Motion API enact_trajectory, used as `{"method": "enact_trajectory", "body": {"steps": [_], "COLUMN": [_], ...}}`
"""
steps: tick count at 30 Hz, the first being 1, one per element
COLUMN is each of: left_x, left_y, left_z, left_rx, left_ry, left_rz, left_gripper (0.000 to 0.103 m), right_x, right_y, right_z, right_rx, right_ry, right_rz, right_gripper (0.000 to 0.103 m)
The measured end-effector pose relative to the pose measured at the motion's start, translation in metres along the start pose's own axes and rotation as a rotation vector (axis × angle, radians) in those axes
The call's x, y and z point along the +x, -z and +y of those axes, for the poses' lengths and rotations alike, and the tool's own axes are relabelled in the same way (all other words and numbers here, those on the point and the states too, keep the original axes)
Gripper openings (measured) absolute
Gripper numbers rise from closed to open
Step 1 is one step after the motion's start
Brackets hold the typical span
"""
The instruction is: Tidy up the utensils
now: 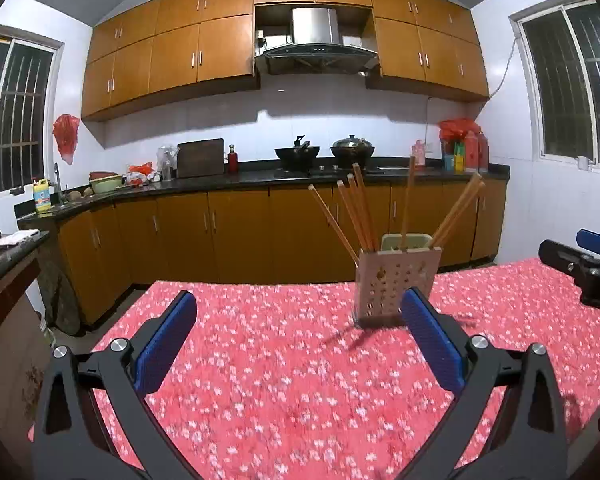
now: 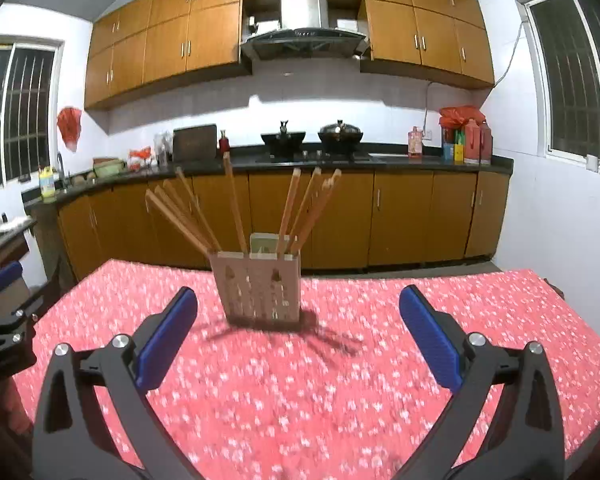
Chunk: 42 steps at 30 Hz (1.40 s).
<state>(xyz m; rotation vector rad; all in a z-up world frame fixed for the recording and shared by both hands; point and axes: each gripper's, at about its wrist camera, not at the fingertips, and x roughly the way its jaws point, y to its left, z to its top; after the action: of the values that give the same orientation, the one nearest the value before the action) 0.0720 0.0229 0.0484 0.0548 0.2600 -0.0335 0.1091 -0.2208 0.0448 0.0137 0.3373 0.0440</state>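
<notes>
A pale perforated utensil holder (image 1: 396, 282) stands upright on the red floral tablecloth (image 1: 284, 360), with several wooden chopsticks (image 1: 358, 212) fanned out of its top. My left gripper (image 1: 300, 300) is open and empty; the holder is just beyond its right finger. In the right wrist view the holder (image 2: 260, 288) with its chopsticks (image 2: 236, 208) stands ahead, slightly left of centre. My right gripper (image 2: 298, 300) is open and empty, short of the holder. Each gripper shows at the edge of the other's view: the right one (image 1: 580, 264), the left one (image 2: 4, 312).
The table's far edge (image 1: 260, 283) is just behind the holder. Beyond it run wooden floor cabinets and a dark counter (image 1: 260, 178) with woks, bottles and a cutting board. A side counter (image 1: 4, 256) stands left of the table.
</notes>
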Motion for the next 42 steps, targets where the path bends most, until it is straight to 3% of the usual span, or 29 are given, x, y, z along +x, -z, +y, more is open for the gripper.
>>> {"method": "enact_trajectory", "body": {"steps": [6,24,42], "left_x": [-0.006,-0.025,-0.033], "left_y": [0.022,0.057,0.063], "left_z": [0.000,-0.010,-0.015], "left_rx": [-0.046,-0.025,-0.021], "left_ry": [0.031,-0.023,-0.025], "left_rz": [0.044,0.061,0.056], "left_gripper": [0.101,0.101,0.101], "right_x": [-0.015,-0.030,-0.034], "right_y": [0.027,0.079,0.089], "right_z": [0.005,0.014,0.013], "right_rx": [0.005,-0.010,-0.014], "right_ry": [0.000,0.071,0.095], "right_rz": [-0.007,0.012,0.002], "right_gripper": [0.099,0.099,0.099]}}
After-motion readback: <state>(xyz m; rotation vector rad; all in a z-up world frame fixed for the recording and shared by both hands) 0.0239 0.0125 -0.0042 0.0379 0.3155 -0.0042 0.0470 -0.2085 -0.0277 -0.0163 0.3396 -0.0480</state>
